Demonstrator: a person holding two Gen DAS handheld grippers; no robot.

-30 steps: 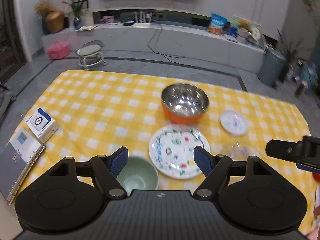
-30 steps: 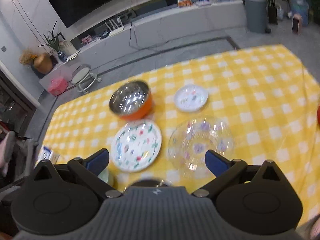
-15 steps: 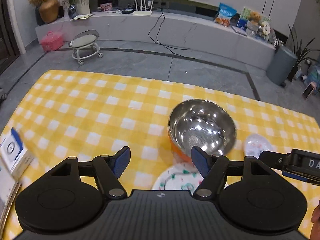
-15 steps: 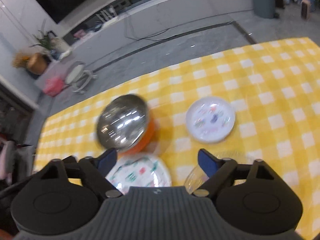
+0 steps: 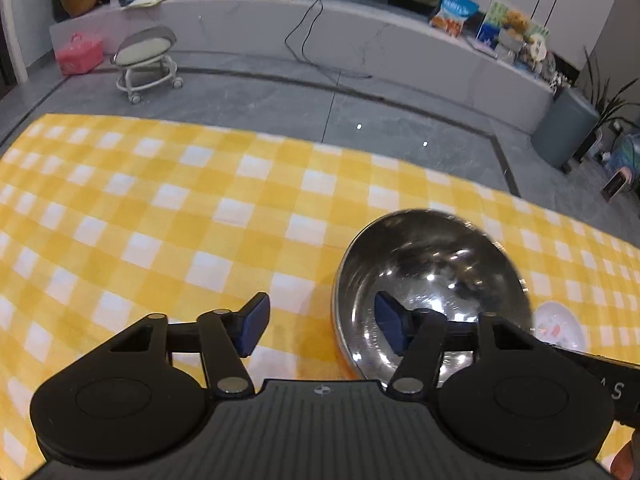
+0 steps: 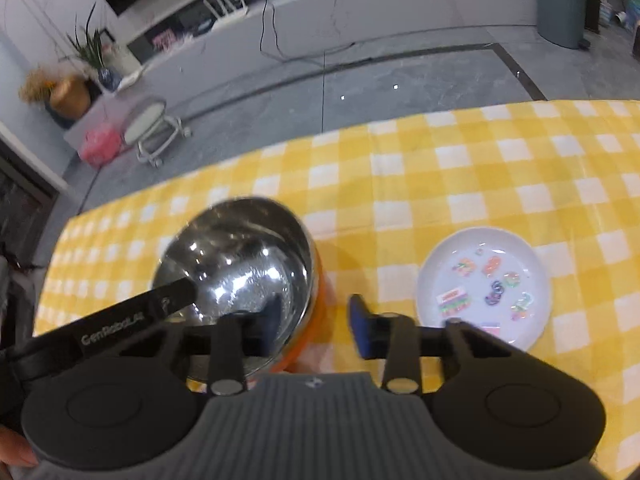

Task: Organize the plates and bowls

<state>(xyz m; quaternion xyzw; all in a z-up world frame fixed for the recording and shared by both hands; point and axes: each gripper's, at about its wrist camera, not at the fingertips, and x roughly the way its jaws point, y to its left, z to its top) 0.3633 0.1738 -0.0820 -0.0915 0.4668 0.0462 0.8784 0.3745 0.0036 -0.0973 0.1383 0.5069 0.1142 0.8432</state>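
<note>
Tablecloth [image 5: 168, 216] yellow checked, grey floor [image 5: 280, 100] beyond, both hand-held grippers closing astride steel bowl [image 5: 432, 272] rim, ungripped

The surface [image 5: 160, 208] is covered by a yellow and white checked cloth [image 6: 480, 168]. A shiny bowl [image 6: 240, 256] with an orange outside is set on it. A small white plate [image 6: 486, 284] with coloured pictures is set near the bowl.
</note>
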